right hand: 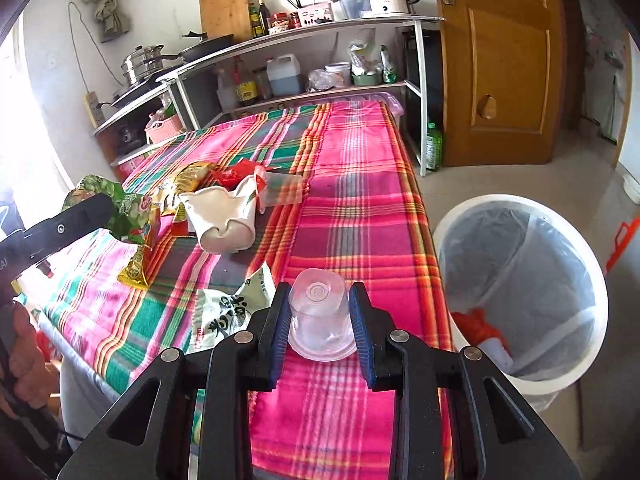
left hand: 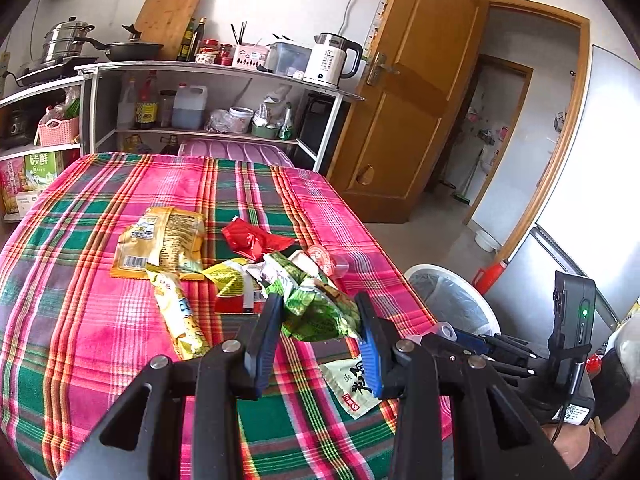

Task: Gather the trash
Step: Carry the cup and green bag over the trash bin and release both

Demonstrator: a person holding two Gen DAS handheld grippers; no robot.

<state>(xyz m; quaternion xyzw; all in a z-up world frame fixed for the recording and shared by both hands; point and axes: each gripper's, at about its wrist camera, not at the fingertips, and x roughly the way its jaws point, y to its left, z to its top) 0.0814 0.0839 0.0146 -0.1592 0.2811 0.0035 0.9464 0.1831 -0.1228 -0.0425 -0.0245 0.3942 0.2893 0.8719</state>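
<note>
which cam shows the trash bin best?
Right wrist: the white trash bin shows its whole rim, clear liner and red trash inside. Left wrist catches only part of the rim; the right gripper blocks the rest.

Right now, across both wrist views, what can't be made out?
- White trash bin: contents mostly hidden by its rim and translucent liner in the right wrist view; cut by the right hand-held gripper in the left wrist view.
- Pale seaweed-print packet: lower part behind a black gripper finger.
- Pile under the crumpled green snack wrapper: overlapped in the left wrist view.
</note>
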